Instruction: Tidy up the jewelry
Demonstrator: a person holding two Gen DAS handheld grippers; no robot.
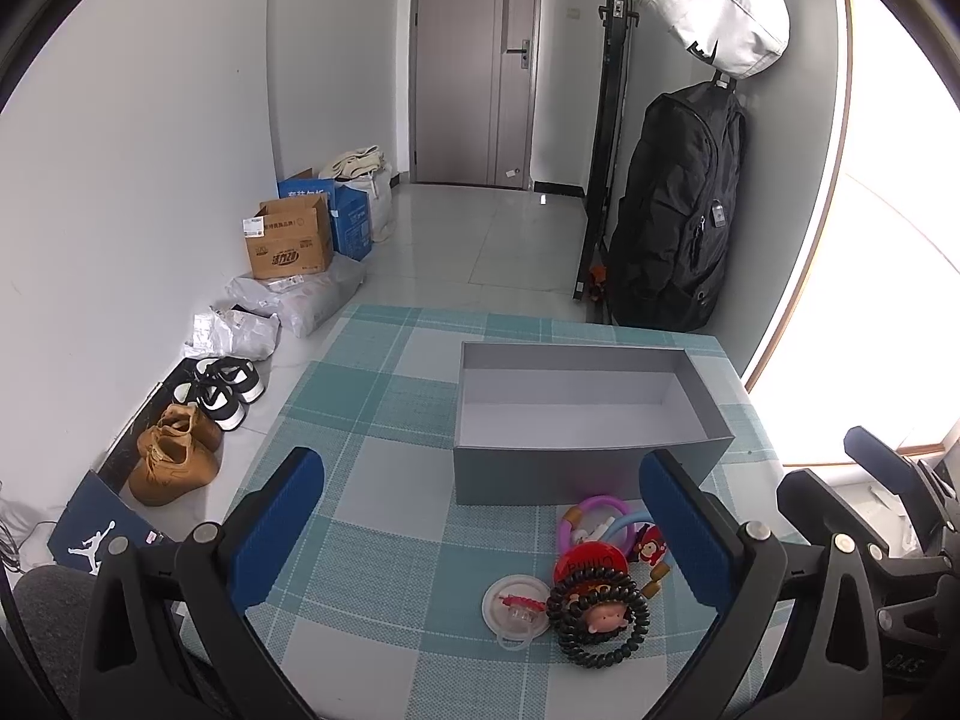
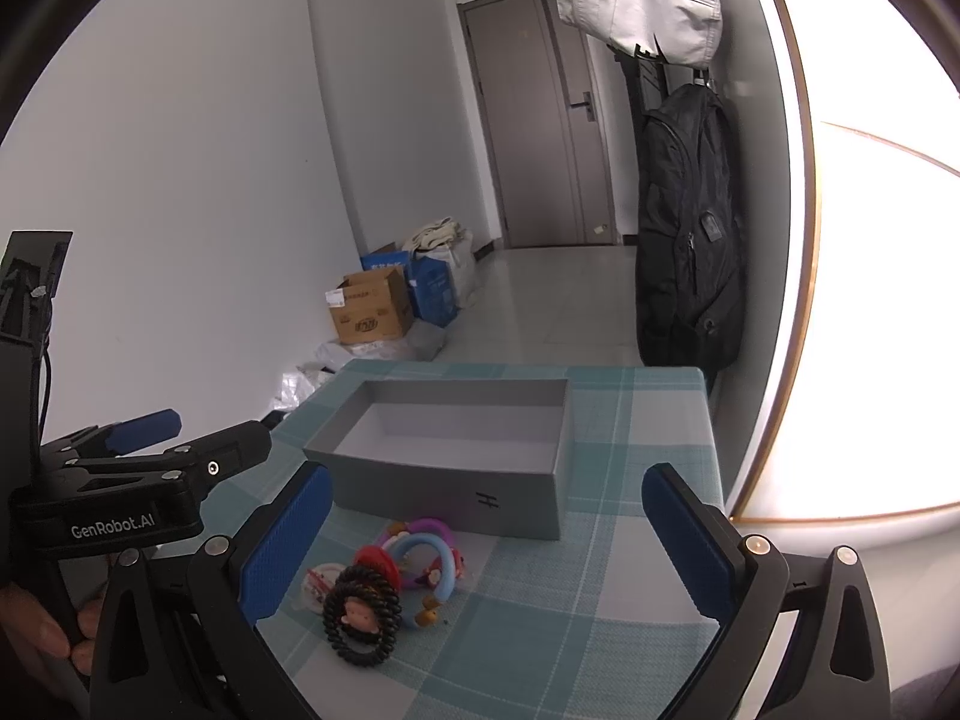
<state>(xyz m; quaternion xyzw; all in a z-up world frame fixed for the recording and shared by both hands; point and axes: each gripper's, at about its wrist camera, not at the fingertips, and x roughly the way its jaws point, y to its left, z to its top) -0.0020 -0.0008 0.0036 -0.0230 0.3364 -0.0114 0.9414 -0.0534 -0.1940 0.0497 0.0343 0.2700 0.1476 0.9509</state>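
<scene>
An open grey box (image 1: 576,414) stands empty on the checked tablecloth; it also shows in the right wrist view (image 2: 456,450). In front of it lies a pile of jewelry (image 1: 600,588): a black spiral hair tie (image 1: 597,618) around a doll-head charm, a red round piece, purple and blue rings (image 1: 600,516), and a clear round case (image 1: 515,606). The pile shows in the right wrist view (image 2: 390,582) too. My left gripper (image 1: 480,534) is open and empty above the pile. My right gripper (image 2: 492,540) is open and empty, right of the pile.
The table (image 1: 360,420) ends at a far edge just behind the box. On the floor to the left are shoes (image 1: 180,450), parcels and cardboard boxes (image 1: 288,240). A black backpack (image 1: 678,210) hangs at the right by a bright window.
</scene>
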